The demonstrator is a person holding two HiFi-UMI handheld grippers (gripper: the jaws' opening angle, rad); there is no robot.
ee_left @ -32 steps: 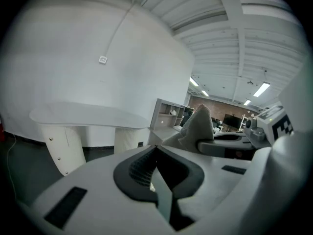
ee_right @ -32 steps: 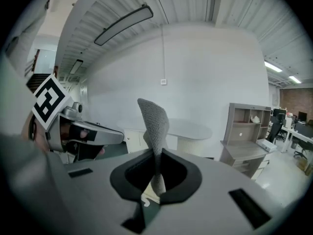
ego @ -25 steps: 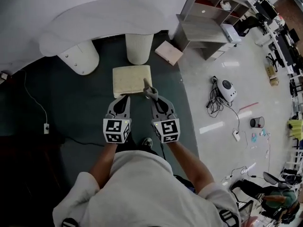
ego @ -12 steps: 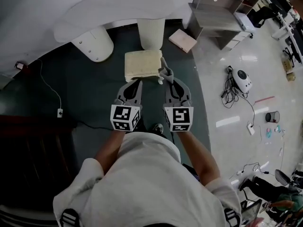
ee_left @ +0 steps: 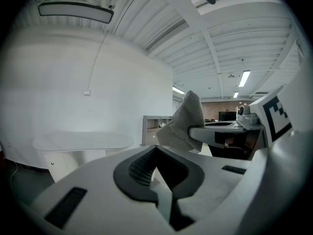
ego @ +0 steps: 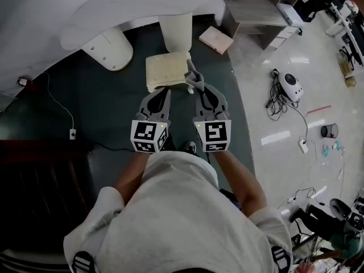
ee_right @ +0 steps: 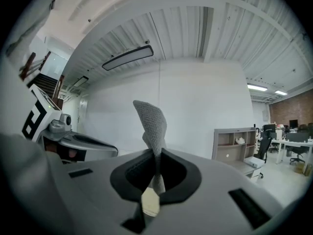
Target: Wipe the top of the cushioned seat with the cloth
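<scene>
Dark carpet (ego: 108, 118) lay under the cushioned seat (ego: 166, 70), which stood just ahead of both grippers, its longer side across the view. The right gripper (ego: 200, 91) was clamped on the cloth (ego: 192, 77), which stood up beside the seat's right edge. The left gripper (ego: 161, 95) was closed on nothing. A white pedestal (ego: 175, 30) stood behind the seat, and nothing blocked the way.

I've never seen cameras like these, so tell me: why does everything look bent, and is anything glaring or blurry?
Head view: a wide-angle lens bends the room's edges, and lights glare off the tiled floor. Left gripper view: fisheye circle with black corners, the cloth in even light. Right gripper view: the same distortion bows the ceiling ribs, yet the cloth's weave reads crisp.
</scene>
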